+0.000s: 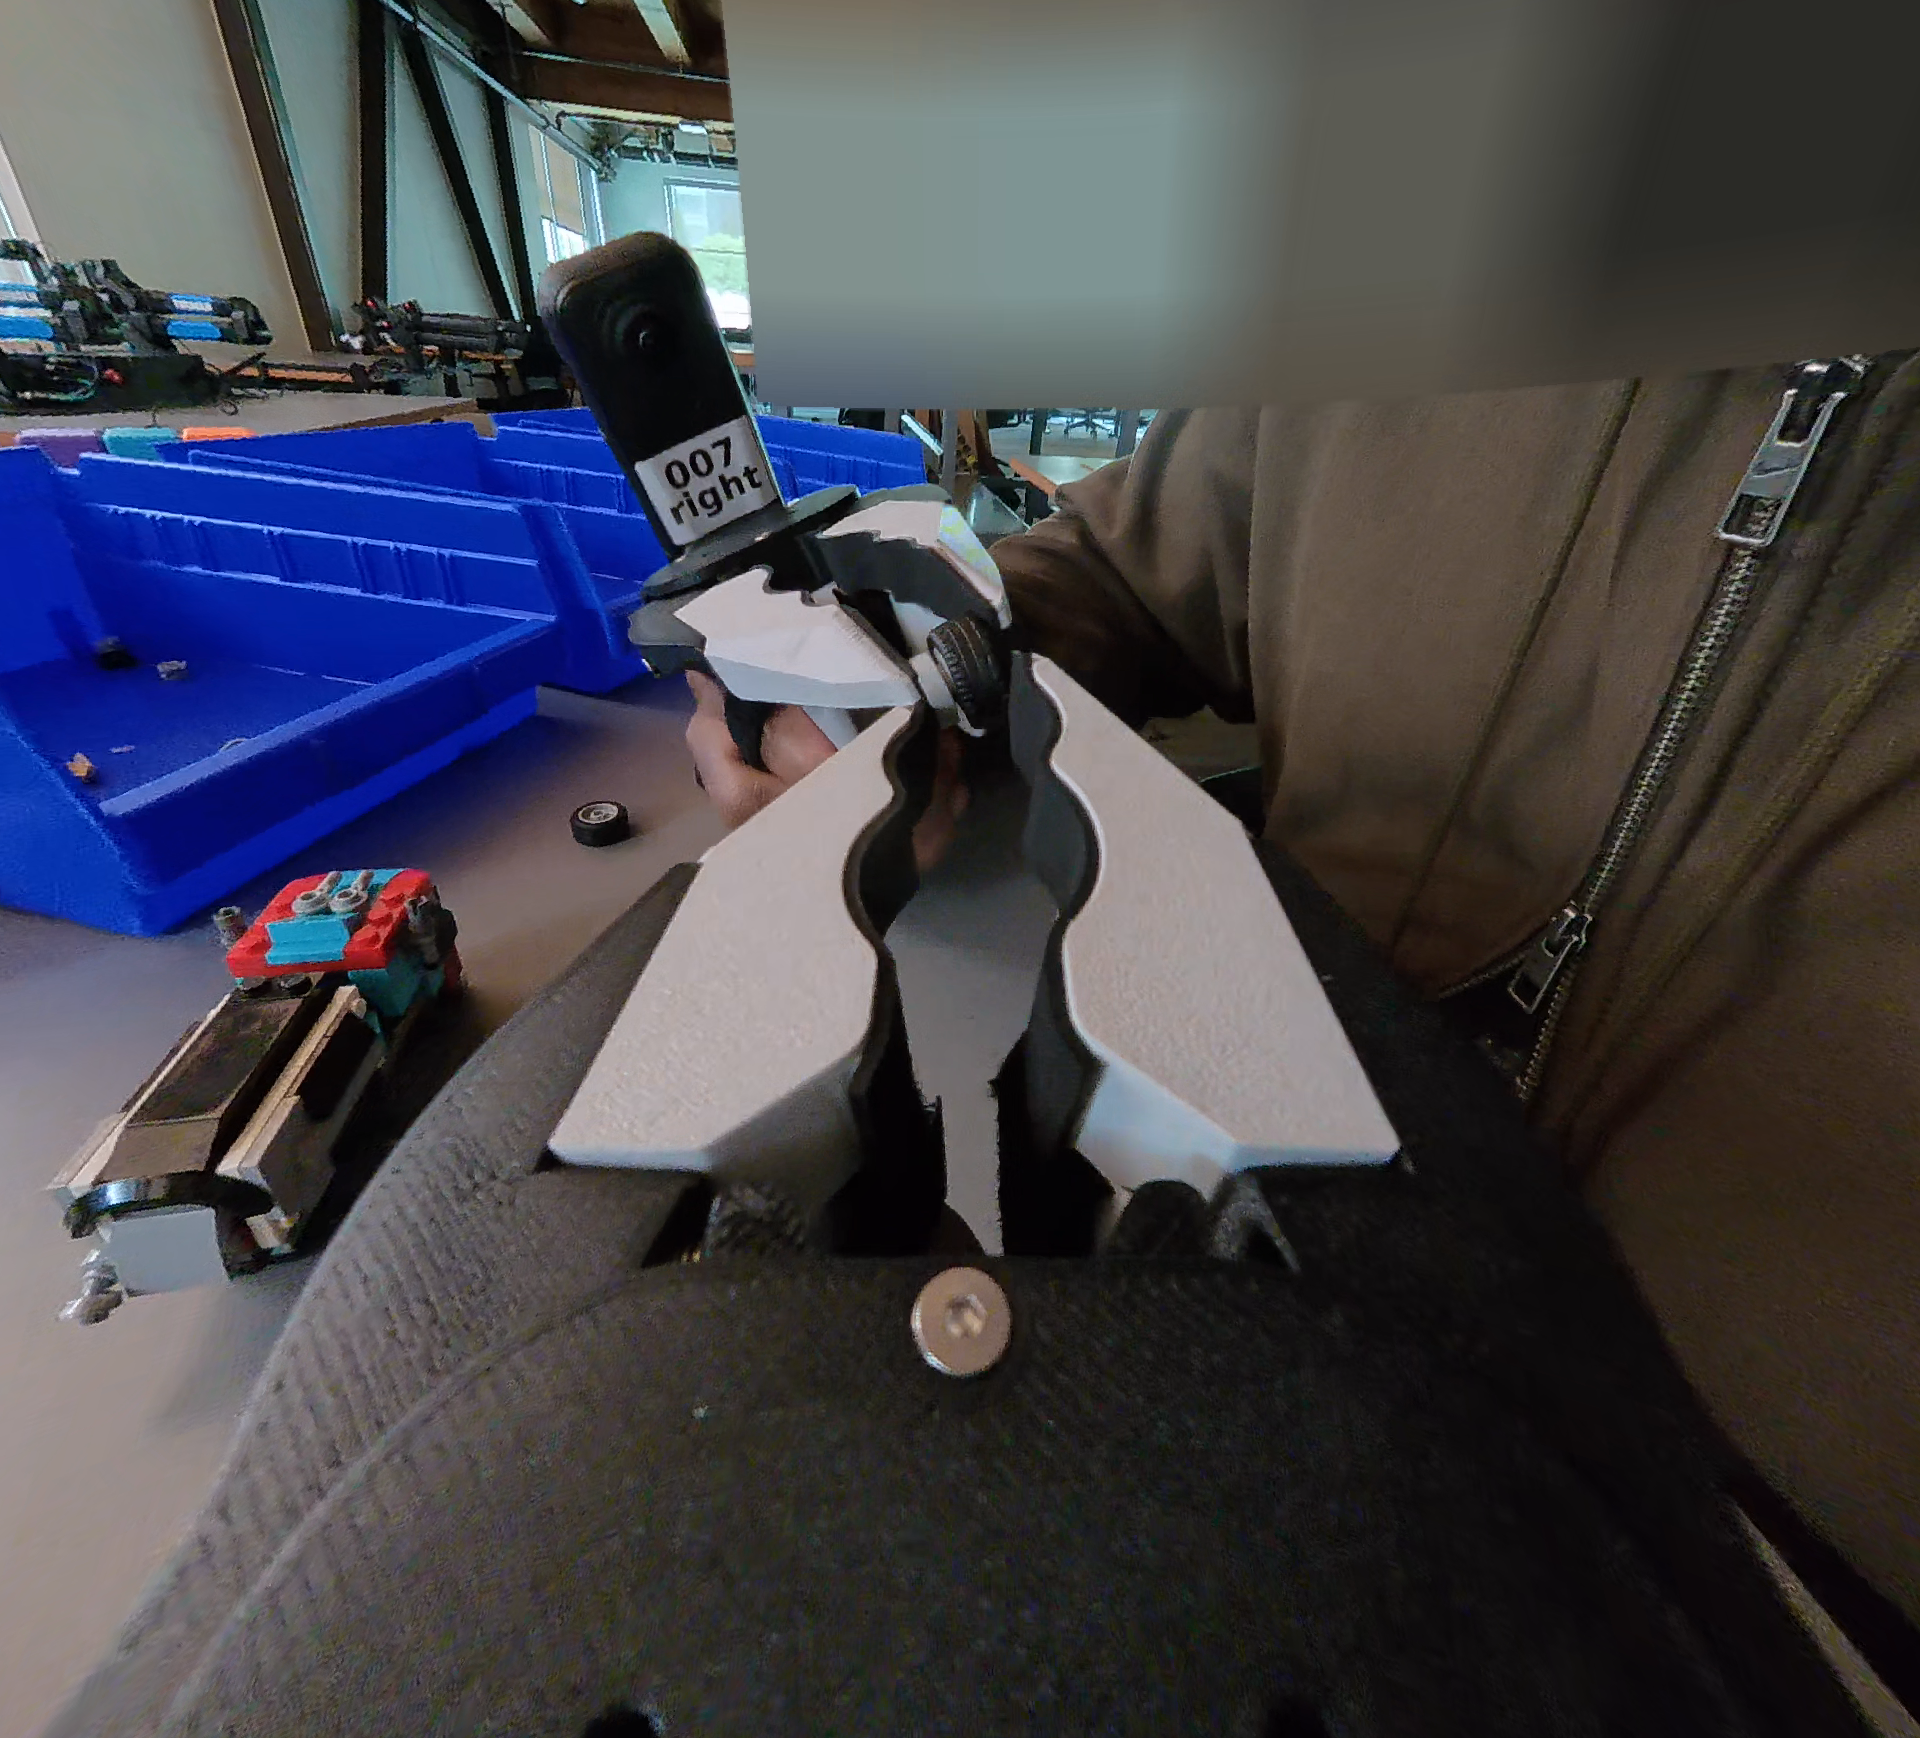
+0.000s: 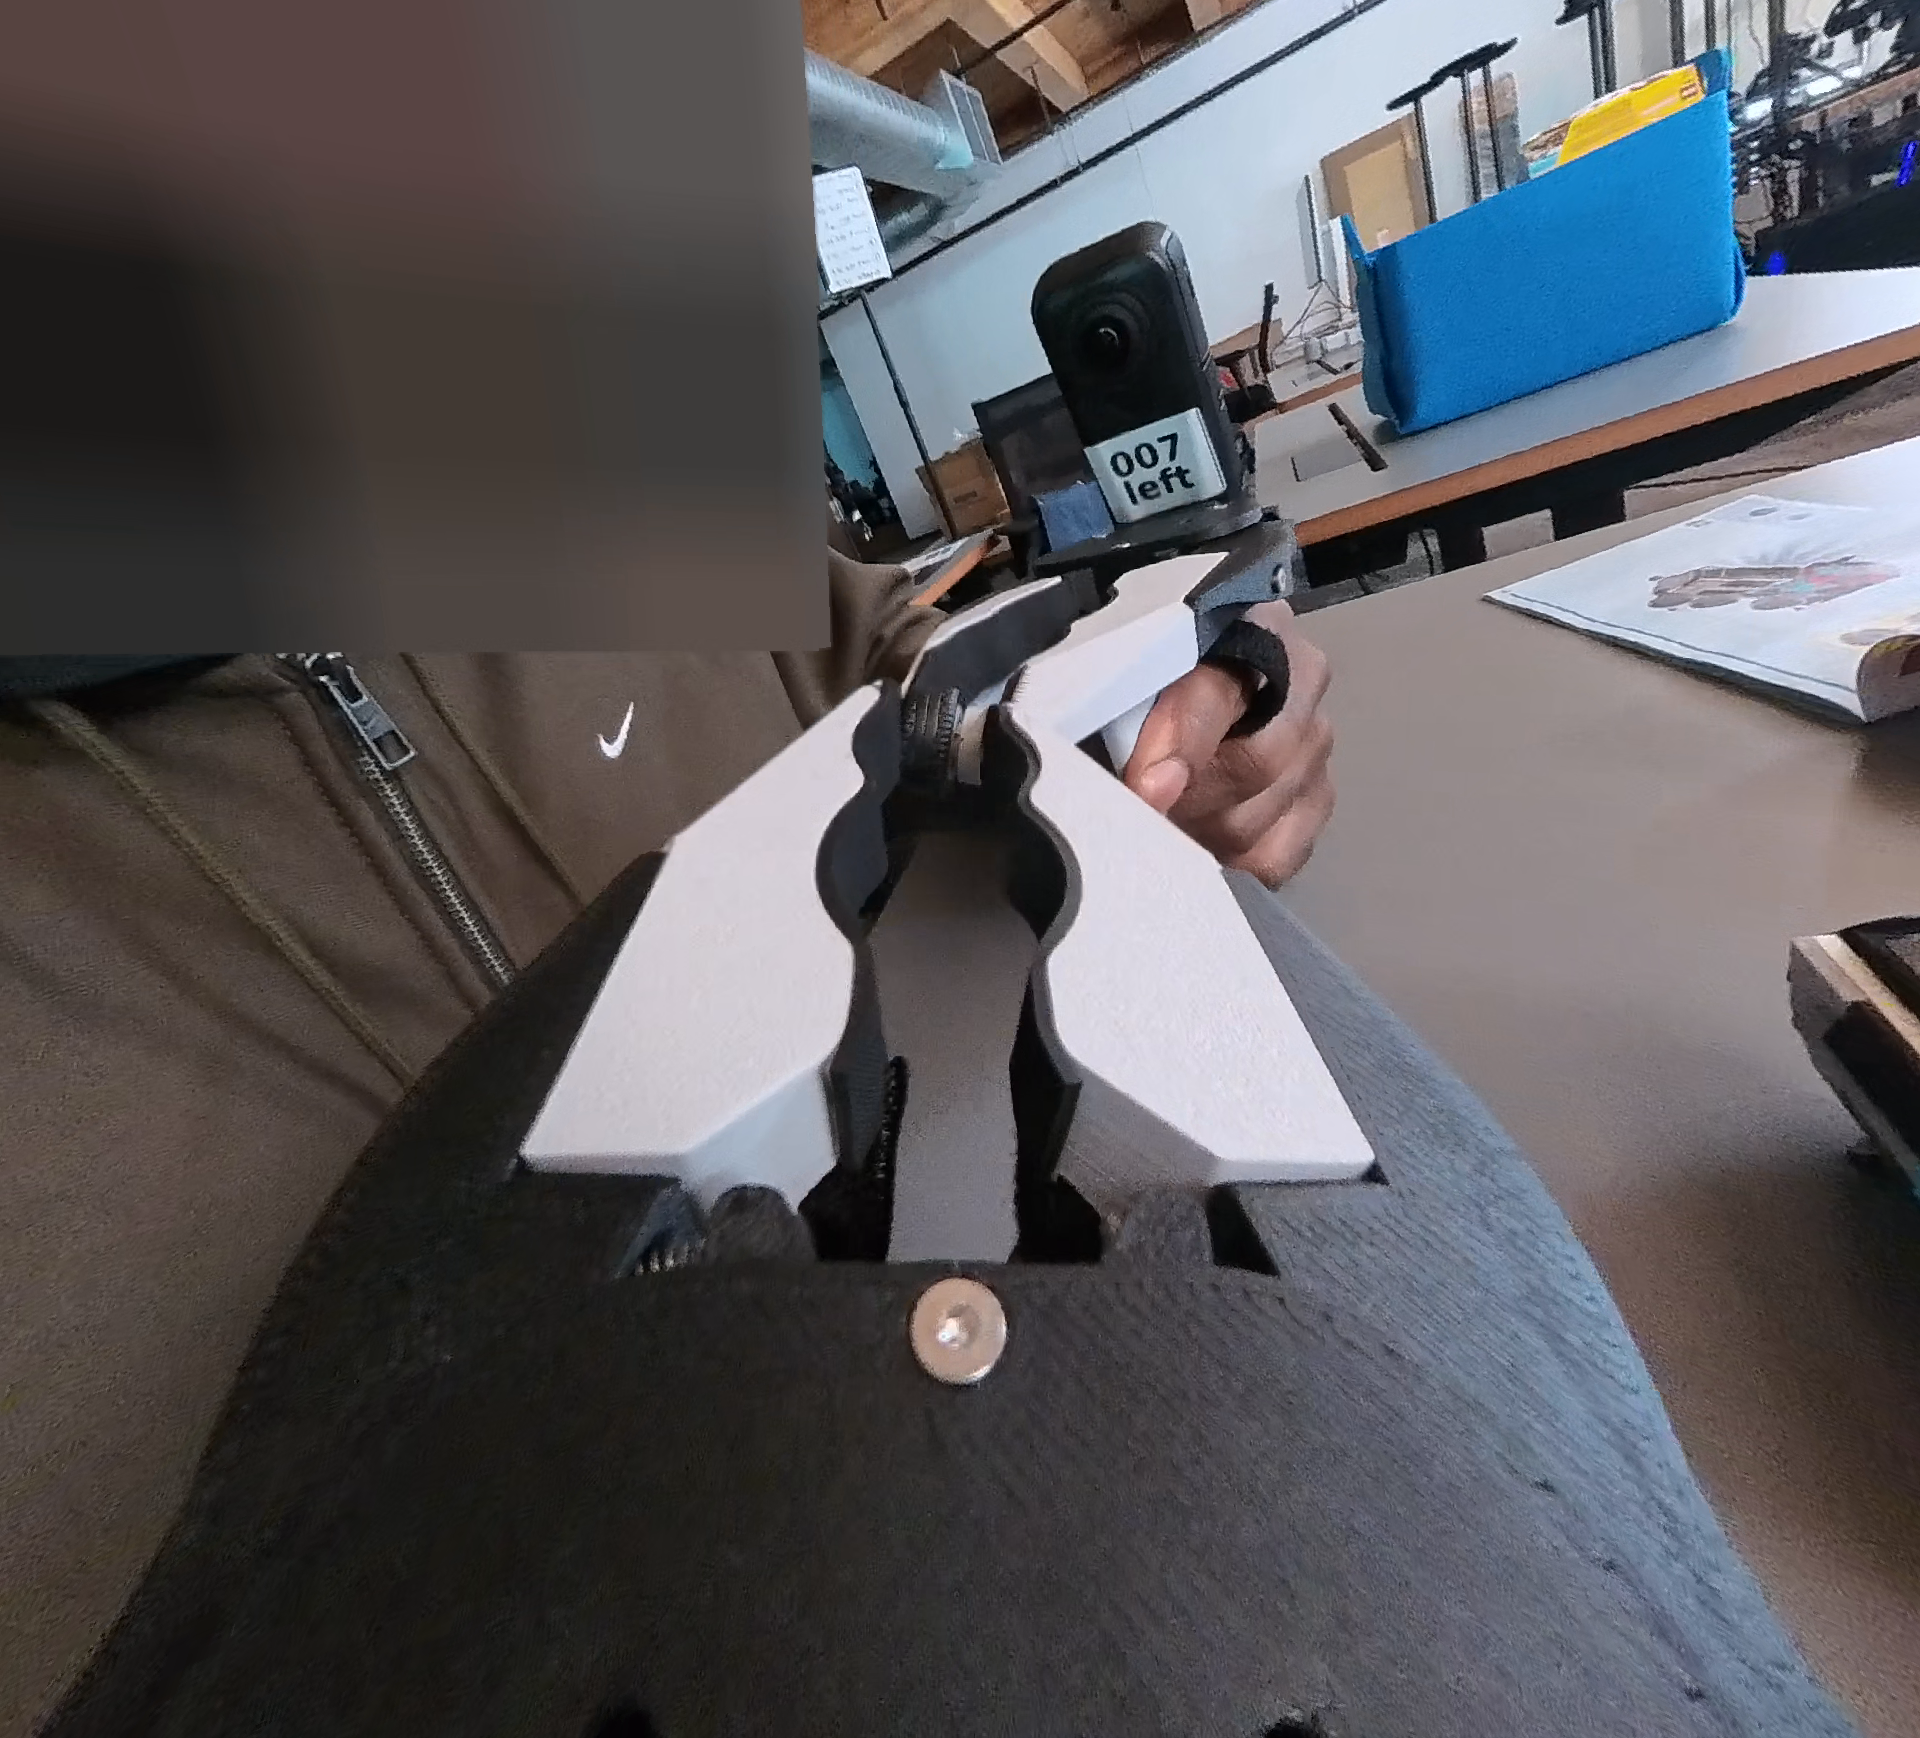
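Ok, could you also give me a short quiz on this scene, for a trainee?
1. True or false: a loose wheel lies on the grey table, apart from both grippers.
2. The left gripper and the right gripper point at each other. What sits at both sets of fingertips? A) a small black wheel B) a booklet C) a blue bin
3. Fill in: the bins behind the toy vehicle are ___.

Key: 1 true; 2 A; 3 blue.
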Available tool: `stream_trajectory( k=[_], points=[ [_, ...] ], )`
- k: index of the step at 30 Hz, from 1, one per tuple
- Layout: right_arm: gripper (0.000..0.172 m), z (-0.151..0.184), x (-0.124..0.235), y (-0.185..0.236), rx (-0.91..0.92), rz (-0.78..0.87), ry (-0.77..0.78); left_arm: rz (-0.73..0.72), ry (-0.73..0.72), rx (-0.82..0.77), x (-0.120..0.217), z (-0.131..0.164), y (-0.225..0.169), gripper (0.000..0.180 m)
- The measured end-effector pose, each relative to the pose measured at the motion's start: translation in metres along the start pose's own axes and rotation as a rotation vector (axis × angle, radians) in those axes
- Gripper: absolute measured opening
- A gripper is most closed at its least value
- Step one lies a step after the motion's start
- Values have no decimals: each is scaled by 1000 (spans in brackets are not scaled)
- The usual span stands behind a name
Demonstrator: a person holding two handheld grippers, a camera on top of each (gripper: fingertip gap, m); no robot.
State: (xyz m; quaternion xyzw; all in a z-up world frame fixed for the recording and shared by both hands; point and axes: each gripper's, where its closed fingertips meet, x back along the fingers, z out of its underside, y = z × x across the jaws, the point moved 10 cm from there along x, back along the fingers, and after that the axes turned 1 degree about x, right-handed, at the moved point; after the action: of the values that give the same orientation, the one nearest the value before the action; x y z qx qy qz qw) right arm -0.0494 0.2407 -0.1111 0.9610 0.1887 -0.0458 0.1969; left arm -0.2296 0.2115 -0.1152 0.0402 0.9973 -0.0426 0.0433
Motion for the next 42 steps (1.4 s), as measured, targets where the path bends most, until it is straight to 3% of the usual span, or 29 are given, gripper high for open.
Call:
stream_trajectory(
  k=[4, 11, 22, 31, 42],
  points=[
    [17, -3, 0, 1, 71, 65, 3, -55, 15, -33, 2, -2, 2, 16],
    [22, -8, 0, 9, 362, 235, 121, -139, 105, -146, 3, -3, 0, 16],
    [16, -4, 1, 17, 505, 241, 240, -166, 202, -299, -1, -2, -7, 16],
    [15, -3, 1, 18, 375, 129, 214, -88, 175, -319, -3, -1, -14, 16],
    [16, -2, 3, 7, 63, 19, 72, -8, 49, -88, -2, -1, -5, 16]
  ],
)
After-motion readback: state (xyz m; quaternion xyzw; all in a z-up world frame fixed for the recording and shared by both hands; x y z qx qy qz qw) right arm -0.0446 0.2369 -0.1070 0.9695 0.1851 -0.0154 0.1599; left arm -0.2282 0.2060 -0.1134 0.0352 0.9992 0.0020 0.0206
